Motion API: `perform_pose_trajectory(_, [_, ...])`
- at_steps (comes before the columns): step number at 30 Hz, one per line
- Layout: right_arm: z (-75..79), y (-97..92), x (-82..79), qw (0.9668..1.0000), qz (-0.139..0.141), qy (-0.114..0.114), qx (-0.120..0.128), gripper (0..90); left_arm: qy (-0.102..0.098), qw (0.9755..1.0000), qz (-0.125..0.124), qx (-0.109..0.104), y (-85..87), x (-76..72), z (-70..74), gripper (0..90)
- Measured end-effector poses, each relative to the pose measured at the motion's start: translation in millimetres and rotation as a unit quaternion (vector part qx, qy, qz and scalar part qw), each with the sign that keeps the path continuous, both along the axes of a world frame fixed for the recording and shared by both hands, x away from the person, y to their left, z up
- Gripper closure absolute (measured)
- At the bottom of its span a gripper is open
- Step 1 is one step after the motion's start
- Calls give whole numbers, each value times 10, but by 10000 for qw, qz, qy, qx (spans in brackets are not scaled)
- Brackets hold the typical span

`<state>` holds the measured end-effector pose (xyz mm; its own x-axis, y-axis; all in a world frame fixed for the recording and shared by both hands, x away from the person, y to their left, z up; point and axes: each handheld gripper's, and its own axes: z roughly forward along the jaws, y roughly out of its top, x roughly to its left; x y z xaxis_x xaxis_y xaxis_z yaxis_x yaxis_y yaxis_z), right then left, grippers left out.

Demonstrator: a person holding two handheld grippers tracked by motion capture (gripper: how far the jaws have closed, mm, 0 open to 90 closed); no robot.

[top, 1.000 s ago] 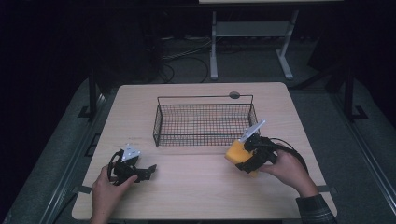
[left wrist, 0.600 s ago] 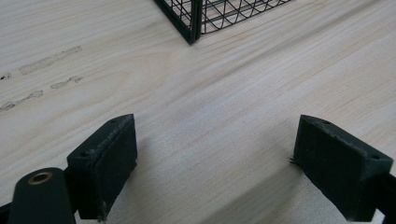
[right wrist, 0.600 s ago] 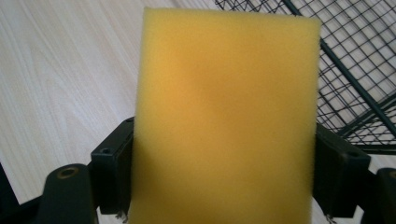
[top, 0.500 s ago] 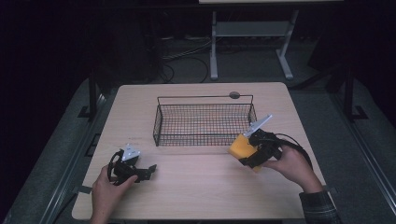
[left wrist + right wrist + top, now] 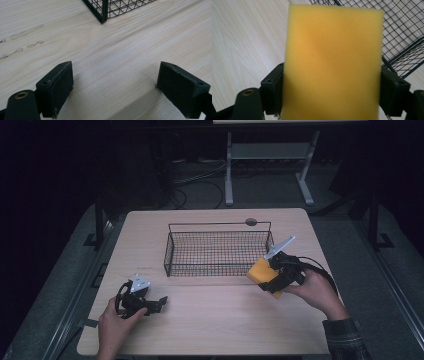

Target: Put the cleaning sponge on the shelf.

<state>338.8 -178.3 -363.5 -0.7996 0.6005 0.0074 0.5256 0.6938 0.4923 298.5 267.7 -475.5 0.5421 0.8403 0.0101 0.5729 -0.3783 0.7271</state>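
Yellow sponge (image 5: pixel 332 62) sits clamped between my right gripper's (image 5: pixel 274 279) jaws, held off the table (image 5: pixel 220 320) just outside the wire basket's (image 5: pixel 218 251) near right corner, at about four o'clock from the basket's middle. I think the sponge clears the rim, though the high view is too dim to be sure. My left gripper (image 5: pixel 115 92) rests near the table's seven o'clock edge, jaws spread wide over bare wood, with the basket's corner up at twelve o'clock in its own view.
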Motion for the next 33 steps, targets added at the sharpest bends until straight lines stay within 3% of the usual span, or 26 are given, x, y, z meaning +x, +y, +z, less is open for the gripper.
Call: perform_pose_trajectory(33, [180, -121, 425, 9996, -242, -119, -17, 222, 3, 10000, -10, 11, 2, 0, 1, 127])
